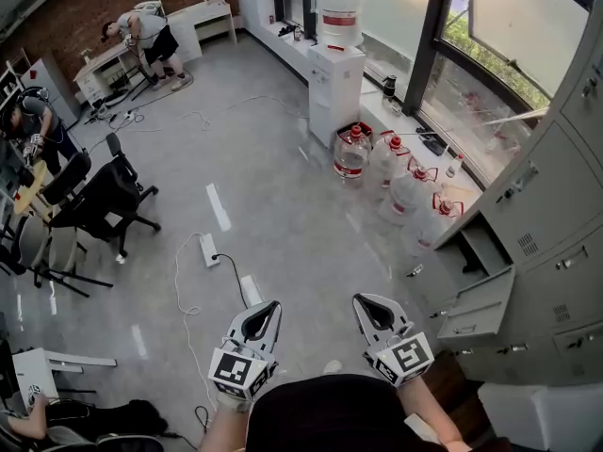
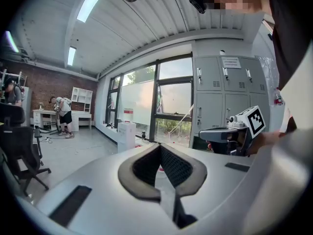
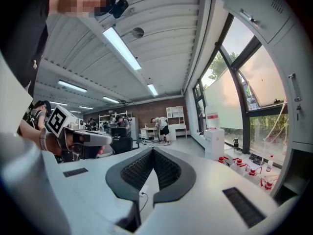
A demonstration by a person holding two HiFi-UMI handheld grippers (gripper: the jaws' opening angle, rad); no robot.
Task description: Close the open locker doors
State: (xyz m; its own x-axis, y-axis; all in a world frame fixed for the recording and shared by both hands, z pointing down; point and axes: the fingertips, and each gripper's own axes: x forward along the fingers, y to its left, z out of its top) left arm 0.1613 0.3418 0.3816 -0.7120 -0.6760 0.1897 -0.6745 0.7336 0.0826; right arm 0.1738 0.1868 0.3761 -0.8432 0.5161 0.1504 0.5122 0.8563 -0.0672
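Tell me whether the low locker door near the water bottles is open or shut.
Open. The locker door stands swung out at an angle from the flat front of the grey lockers.

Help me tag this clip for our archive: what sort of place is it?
Probably an office or lab workroom: grey metal lockers along one wall, a water dispenser with spare bottles by the windows, and office chairs on a bare floor.

Lockers (image 1: 556,224) are plain grey, floor (image 1: 273,158) glossy grey, back wall (image 1: 85,8) red-brown brick, chairs (image 1: 104,201) black. Water jugs (image 1: 353,151) have red caps. Left gripper (image 1: 271,307) and right gripper (image 1: 362,301) wear black-and-white square markers.
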